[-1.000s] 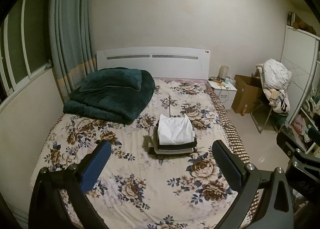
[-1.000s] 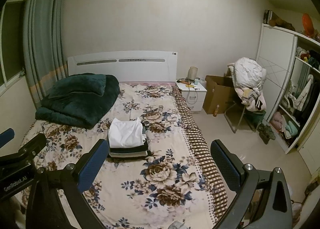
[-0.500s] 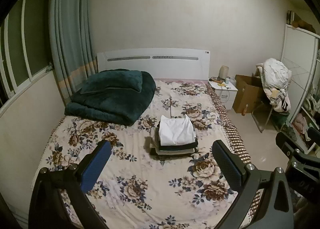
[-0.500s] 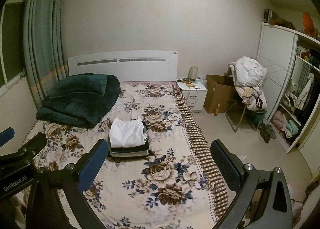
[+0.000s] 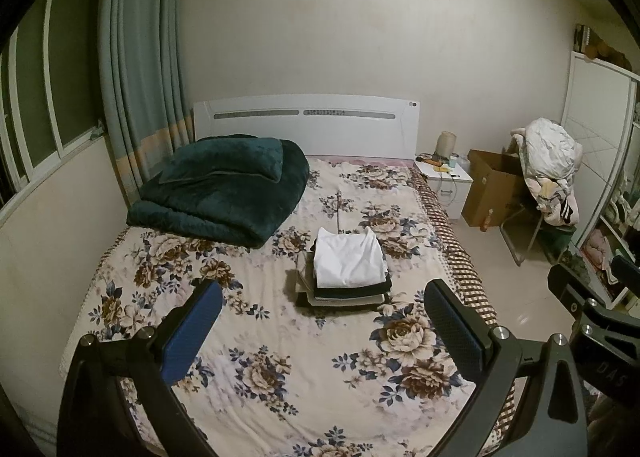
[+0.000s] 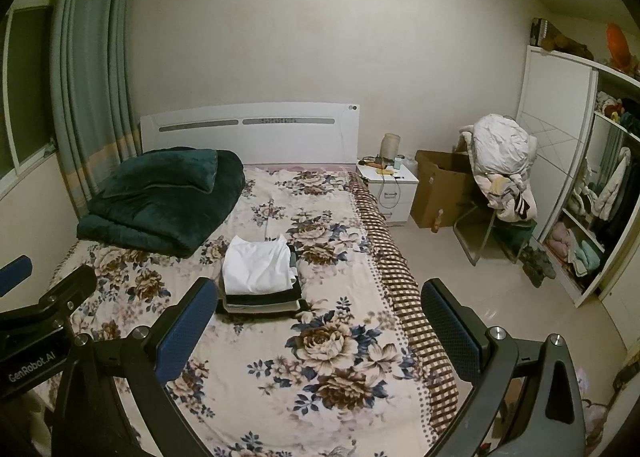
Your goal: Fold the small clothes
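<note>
Folded clothes stack (image 5: 347,273), white shirt (image 5: 349,261) on top, sits mid-frame on floral bed (image 5: 280,357); looks soft, light, floppy, likely slides off, so pinch a folded edge; left gripper (image 5: 320,321) and right gripper (image 6: 316,321) both spread wide, holding nothing.

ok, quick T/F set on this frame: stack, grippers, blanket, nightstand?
1. The stack of folded clothes has a white piece on top. True.
2. The left gripper is shut on a garment. False: its jaws stand apart and hold nothing.
3. The green blanket lies near the headboard. True.
4. The right gripper touches the stack. False: it is above the bed, apart from the stack, jaws apart.
5. The nightstand is bare. False: a lamp and small items sit on it.
</note>
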`<control>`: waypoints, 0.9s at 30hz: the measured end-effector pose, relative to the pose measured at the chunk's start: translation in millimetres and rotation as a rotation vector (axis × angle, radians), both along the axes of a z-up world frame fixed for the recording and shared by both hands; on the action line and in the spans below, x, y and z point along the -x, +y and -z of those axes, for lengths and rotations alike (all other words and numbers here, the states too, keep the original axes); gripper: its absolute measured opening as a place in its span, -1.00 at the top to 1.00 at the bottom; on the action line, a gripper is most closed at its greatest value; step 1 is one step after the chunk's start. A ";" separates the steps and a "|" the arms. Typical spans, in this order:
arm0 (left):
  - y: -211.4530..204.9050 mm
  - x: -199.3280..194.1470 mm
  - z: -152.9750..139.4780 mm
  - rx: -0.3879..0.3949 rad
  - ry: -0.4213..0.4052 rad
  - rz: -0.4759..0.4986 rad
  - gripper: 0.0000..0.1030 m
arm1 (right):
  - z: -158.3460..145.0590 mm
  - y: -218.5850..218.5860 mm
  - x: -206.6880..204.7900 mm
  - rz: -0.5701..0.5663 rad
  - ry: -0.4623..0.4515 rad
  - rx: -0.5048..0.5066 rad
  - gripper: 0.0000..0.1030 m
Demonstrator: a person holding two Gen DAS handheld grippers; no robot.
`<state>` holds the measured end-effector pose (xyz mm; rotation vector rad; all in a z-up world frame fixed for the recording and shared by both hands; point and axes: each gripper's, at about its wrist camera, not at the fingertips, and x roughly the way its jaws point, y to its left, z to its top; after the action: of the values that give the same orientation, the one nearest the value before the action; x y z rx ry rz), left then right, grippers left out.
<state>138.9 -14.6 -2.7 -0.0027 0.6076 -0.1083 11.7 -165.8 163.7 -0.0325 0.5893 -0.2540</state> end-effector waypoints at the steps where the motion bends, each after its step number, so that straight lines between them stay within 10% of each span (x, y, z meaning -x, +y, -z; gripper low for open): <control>1: 0.2 0.0 0.6 0.000 0.001 -0.003 -1.00 | -0.6 1.0 0.6 -0.001 0.001 0.000 -1.00; 27: -7.0 3.9 -2.7 0.005 0.001 0.003 -1.00 | -1.1 -1.0 3.5 0.004 -0.004 -0.007 -1.00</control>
<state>134.9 -21.6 0.0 -0.0064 0.6083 -0.1124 8.3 -166.8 164.8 -0.0238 0.5861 -0.2554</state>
